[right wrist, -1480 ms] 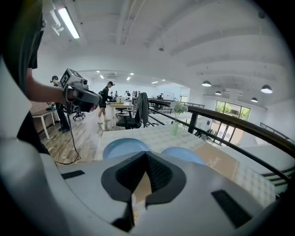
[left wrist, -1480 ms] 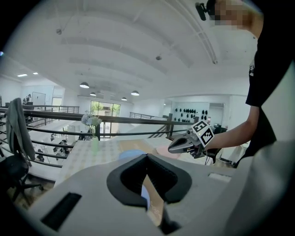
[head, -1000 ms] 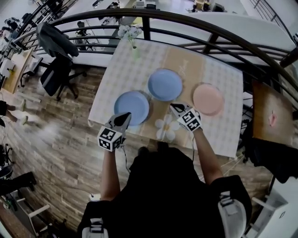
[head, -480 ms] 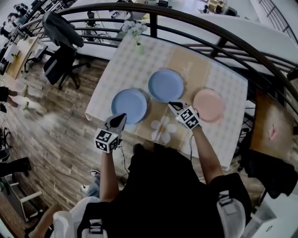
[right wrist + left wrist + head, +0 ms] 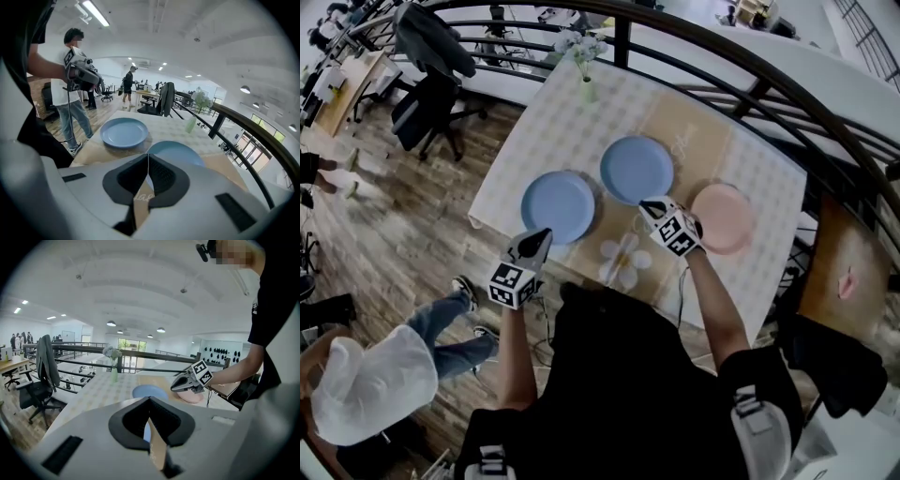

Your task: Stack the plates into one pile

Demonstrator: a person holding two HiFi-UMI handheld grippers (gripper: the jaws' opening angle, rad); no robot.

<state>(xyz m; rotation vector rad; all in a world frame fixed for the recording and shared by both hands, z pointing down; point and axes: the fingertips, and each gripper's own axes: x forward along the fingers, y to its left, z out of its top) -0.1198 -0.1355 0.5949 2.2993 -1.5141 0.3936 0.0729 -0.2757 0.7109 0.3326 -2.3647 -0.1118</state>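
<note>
The bench [image 5: 553, 131] carries three separate plates: a blue plate [image 5: 637, 170] at its middle, a second blue plate [image 5: 558, 206] leftward, and a pink plate [image 5: 724, 217] rightward. Over its near side, the left gripper [image 5: 542, 236] and right gripper [image 5: 651, 207] are both clenched and empty.

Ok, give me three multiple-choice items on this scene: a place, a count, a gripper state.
1. In the head view, the pink plate lies: A) leftmost of the plates B) rightmost C) in the middle.
2. How many blue plates are on the table? A) one B) two C) three.
3. The right gripper is: A) shut, empty B) shut on a plate C) wide open.
Key: B, it sits alone at the right; B, two lie apart; A, its jaws meet with nothing between.
</note>
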